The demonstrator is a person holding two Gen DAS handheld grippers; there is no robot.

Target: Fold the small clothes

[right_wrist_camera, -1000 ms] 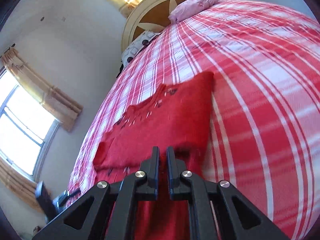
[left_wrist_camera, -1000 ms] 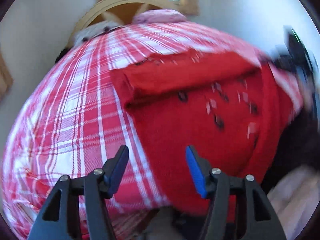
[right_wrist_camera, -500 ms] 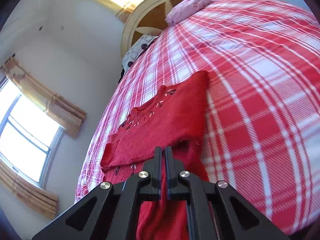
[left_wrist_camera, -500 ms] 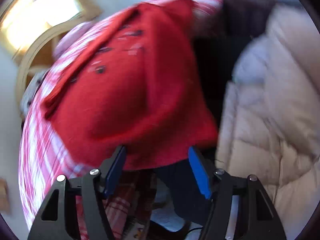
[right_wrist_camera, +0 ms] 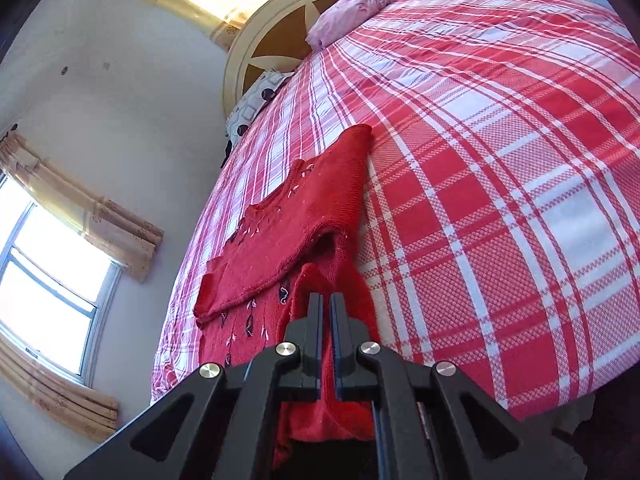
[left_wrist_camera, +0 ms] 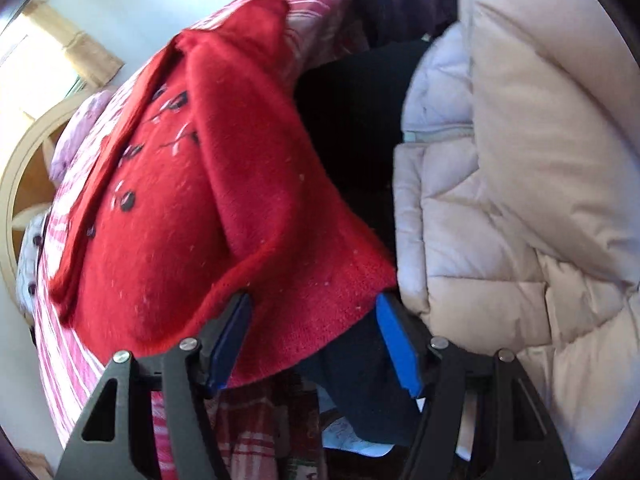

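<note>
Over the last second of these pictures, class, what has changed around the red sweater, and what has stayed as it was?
The left gripper swung and rolled from above the red sweater to its hem at the bed's edge, jaws open around the hem, not gripping; a padded coat came into view. The right gripper stayed shut on the sweater, pulling back slightly. The bedspread is unchanged.

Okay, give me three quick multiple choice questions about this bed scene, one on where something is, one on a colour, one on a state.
1. Where does the pink pillow lie?
A. at the headboard
B. on the floor
C. on the sweater

2. What colour is the sweater?
A. blue
B. red
C. green

3. How does the right gripper stand?
A. wide open and empty
B. out of view
C. shut on the sweater

Answers:
1 A, it sits at the bed's far end against the round headboard.
2 B, the knit is red with small dark motifs.
3 C, red fabric shows between its nearly closed fingers.
</note>
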